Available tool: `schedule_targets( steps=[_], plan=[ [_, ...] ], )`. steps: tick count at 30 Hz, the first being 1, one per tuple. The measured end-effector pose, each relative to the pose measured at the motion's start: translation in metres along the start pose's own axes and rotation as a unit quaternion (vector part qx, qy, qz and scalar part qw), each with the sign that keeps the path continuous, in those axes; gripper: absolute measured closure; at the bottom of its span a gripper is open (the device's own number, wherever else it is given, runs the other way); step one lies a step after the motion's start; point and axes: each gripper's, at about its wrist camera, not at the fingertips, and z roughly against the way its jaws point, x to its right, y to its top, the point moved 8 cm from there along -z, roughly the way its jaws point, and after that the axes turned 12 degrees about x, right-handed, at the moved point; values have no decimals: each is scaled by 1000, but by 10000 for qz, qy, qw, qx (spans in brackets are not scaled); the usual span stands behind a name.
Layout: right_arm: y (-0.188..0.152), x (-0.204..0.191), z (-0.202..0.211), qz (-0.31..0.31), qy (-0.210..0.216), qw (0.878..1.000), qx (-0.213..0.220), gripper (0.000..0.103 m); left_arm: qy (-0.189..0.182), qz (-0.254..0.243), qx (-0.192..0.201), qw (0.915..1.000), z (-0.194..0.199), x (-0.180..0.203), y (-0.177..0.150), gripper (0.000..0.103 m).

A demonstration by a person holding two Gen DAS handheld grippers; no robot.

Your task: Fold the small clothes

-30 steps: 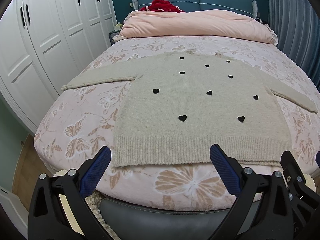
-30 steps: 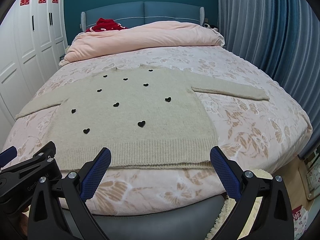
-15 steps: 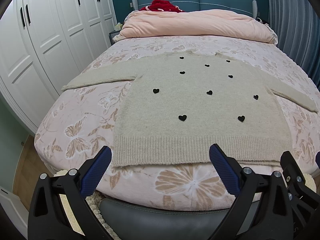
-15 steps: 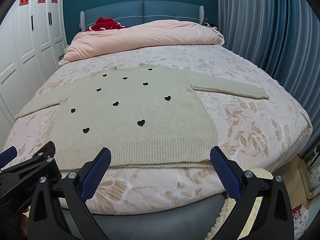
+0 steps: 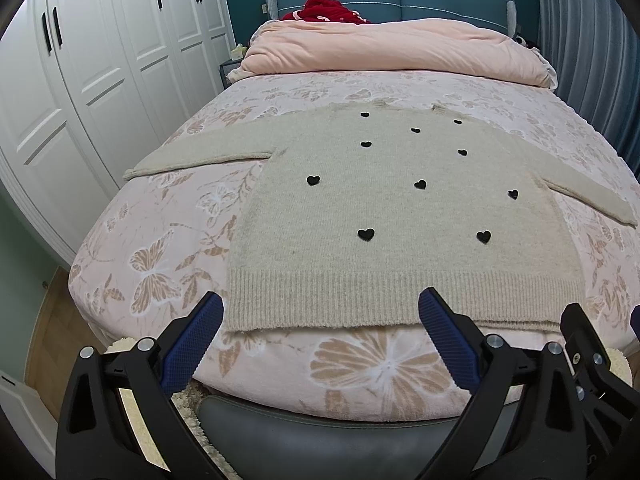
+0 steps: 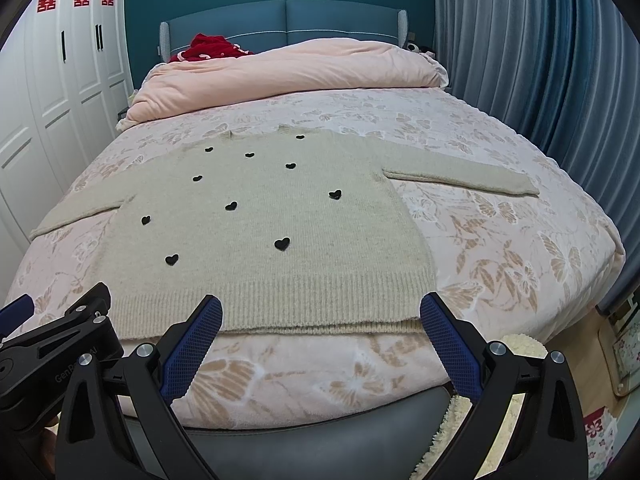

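Currently, scene read left to right. White wardrobe doors (image 5: 92, 92) line the left wall, beside the bed (image 5: 168, 248), which carries a pink butterfly-print cover.

Beige knit sweater (image 5: 392, 216) with small black hearts lies flat, face up, on the near half of the bed. Both sleeves are stretched out sideways; the ribbed hem sits near the foot edge, neckline toward the headboard. A folded pink duvet (image 5: 400, 48) lies across the far end, with a red garment (image 5: 328, 8) behind it against the blue headboard. Blue curtains (image 6: 540, 60) hang on the right.

Left gripper (image 5: 320, 340): blue pads spread wide, nothing between them, held off the foot of the bed below the hem's left portion, not touching cloth.

Right gripper (image 6: 320, 340): pads likewise spread wide and empty, below the hem's right portion, clear of the sweater. The two tools sit side by side, each visible at the other view's edge.
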Motion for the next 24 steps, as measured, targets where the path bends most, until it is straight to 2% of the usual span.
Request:
schedule_targets(
  steps=[24],
  plan=[
    [-2,0,-1,-18,6,10000,-32,5,18,-22,8,10000,0,-1,-1,7]
  ],
)
